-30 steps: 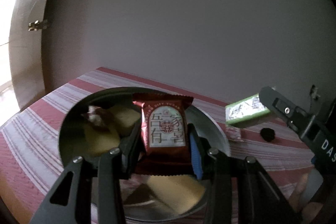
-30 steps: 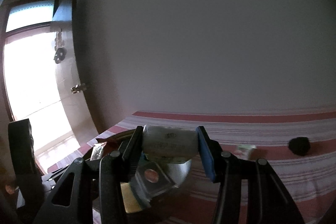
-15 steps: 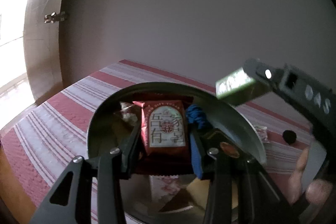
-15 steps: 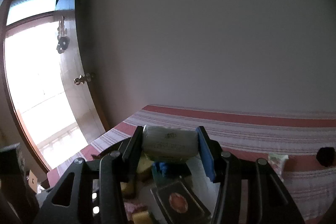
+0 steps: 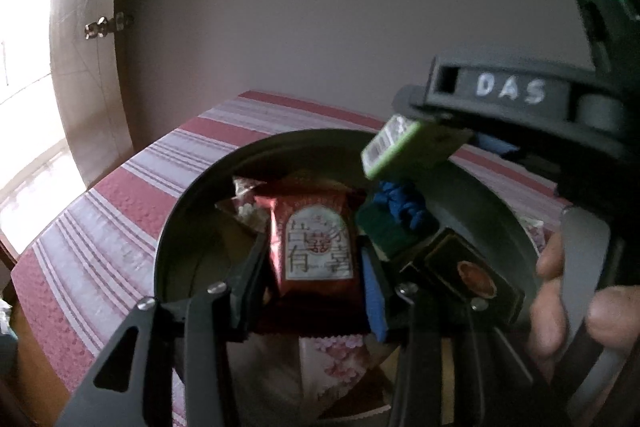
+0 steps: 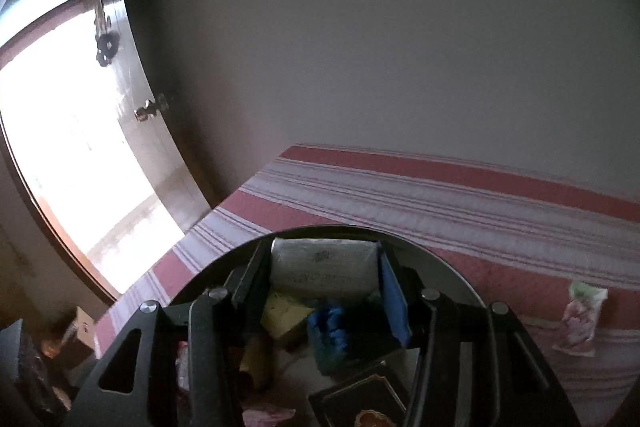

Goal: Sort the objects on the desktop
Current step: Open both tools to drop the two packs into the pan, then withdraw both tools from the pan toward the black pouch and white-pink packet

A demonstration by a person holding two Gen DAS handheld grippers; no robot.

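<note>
Change since earlier: both grippers have travelled in over the bowl; the right one, out beside the rim a second ago, now hangs above the contents.
Left fingers: the left gripper (image 5: 316, 263) is clamped on a red foil snack packet with a white label (image 5: 316, 247), one pad on each side edge, packet upright with its long axis pointing away from the camera.
Right fingers: the right gripper (image 6: 324, 279) has a pale green rectangular packet with a white printed end (image 6: 323, 269) between its pads; the jaws are opening, and a thin gap shows at the blue right pad (image 6: 394, 297), so the packet looks close to free.
Packet axis: the green packet lies crosswise between the fingers, its printed end jutting towards the bowl's middle in the left wrist view.
Bowl: the dark round metal bowl (image 5: 188, 215) sits directly below both grippers and already holds a blue crumpled wrapper (image 5: 402, 203), a black box with a red-brown emblem (image 5: 472, 275) and yellowish wrapped pieces (image 6: 286, 315).
Nearer hand: the right gripper is higher but nearer release; the left is low inside the rim.
Next, probably: let both packets drop straight down into the bowl.
Table: a red-and-white striped cloth (image 6: 460, 203), with a pink floral sachet (image 6: 580, 319) lying outside the bowl to the right.
</note>
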